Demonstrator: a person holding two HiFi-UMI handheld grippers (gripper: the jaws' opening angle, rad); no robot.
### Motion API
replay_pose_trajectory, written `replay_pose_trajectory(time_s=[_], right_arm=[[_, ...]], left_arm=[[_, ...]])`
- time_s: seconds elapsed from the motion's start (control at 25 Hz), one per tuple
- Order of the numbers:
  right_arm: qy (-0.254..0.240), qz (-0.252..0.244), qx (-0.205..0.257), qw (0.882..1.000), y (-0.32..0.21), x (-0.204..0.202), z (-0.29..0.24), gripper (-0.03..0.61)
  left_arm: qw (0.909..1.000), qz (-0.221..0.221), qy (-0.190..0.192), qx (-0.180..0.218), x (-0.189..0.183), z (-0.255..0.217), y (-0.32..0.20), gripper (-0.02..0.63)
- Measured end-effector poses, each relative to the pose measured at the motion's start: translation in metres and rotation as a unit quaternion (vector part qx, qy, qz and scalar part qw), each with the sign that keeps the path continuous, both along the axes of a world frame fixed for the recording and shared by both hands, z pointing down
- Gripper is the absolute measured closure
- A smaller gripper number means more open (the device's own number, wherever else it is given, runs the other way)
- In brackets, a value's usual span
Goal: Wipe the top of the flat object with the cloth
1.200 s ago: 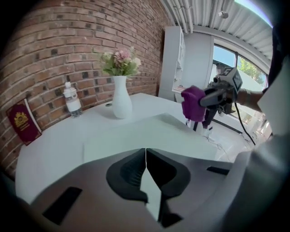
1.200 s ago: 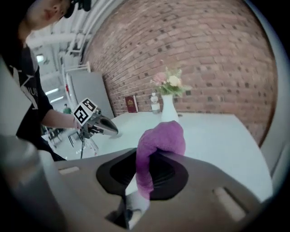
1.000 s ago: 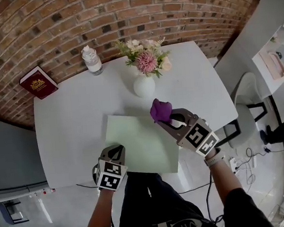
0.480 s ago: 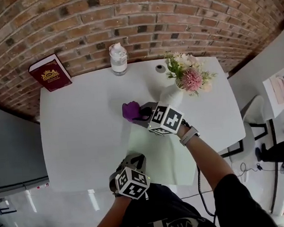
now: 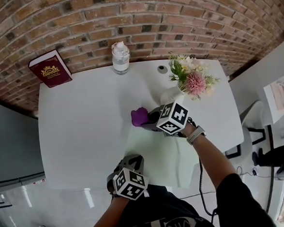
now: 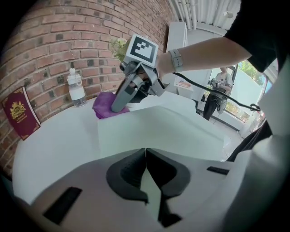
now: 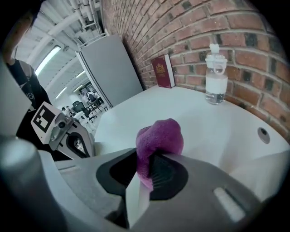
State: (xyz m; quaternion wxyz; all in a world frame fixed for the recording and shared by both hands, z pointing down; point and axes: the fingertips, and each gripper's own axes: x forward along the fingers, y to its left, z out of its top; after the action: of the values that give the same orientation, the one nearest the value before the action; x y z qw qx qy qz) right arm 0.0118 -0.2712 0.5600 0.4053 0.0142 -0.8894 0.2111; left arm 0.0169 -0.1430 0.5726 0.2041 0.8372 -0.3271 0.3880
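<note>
The fingers of the right gripper [image 7: 146,171] are closed on the purple cloth [image 7: 159,139]. One fold is clamped between them, and the rest of the cloth bulges out past the fingertips as a rounded lump. In the head view this right gripper [image 5: 150,118] points down and to the left, and the cloth [image 5: 140,116] sits at its tip, down at the far left corner of the flat object [image 5: 166,155], a pale green sheet. I cannot tell whether the cloth presses on the sheet itself or on the bench [image 5: 79,120] just beside that corner.

The fingers of the left gripper [image 6: 145,156] are fully together, tip against tip. They sit at the near edge of the flat object [image 6: 154,129], which spreads away from them. Whether they pinch this edge or only rest there is not clear. In the head view the left gripper [image 5: 132,160] is at the near left corner of the sheet.

Beyond the right fingers a water bottle [image 5: 120,57] stands at the brick wall. A dark red book [image 5: 50,68] leans there further left. A white vase with flowers [image 5: 190,78] stands to the right of them.
</note>
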Motion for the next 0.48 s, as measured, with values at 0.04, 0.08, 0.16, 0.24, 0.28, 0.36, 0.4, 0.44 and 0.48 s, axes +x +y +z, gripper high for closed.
replay_pose_trajectory(time_s=[0.04,0.08,0.16,0.24,0.28,0.36,0.4,0.44,0.48], right_arm=[[0.003,0.003,-0.006,1.000,0.001,0.007,0.000,0.520],[0.008,0.004,-0.012,1.000,0.003,0.015,0.000,0.520],[0.020,0.004,-0.022,1.000,0.008,0.032,0.000,0.520],[0.031,0.008,-0.029,0.999,0.013,0.052,0.000,0.520],[0.034,0.011,-0.032,0.999,0.015,0.062,0.000,0.520],[0.039,0.017,-0.035,0.998,0.021,0.081,-0.001,0.520],[0.042,0.020,-0.035,0.998,0.024,0.091,-0.001,0.520],[0.044,0.024,-0.034,0.998,0.027,0.101,-0.001,0.520],[0.046,0.029,-0.034,0.998,0.030,0.112,-0.001,0.520]], left_arm=[[1.0000,-0.004,-0.001,0.000,0.000,0.000,-0.001,0.601],[1.0000,-0.008,-0.001,0.001,0.000,0.000,-0.001,0.601],[0.9998,-0.018,-0.003,-0.001,0.000,0.000,-0.001,0.601],[0.9996,-0.028,-0.004,-0.002,-0.001,0.000,-0.001,0.601],[0.9995,-0.031,-0.006,0.000,-0.001,0.000,-0.002,0.601],[0.9992,-0.038,-0.011,0.004,-0.001,0.000,-0.002,0.601],[0.9990,-0.041,-0.014,0.006,-0.001,0.001,-0.002,0.601],[0.9988,-0.045,-0.017,0.007,-0.001,0.001,-0.002,0.601],[0.9986,-0.049,-0.020,0.009,-0.001,0.001,-0.002,0.601]])
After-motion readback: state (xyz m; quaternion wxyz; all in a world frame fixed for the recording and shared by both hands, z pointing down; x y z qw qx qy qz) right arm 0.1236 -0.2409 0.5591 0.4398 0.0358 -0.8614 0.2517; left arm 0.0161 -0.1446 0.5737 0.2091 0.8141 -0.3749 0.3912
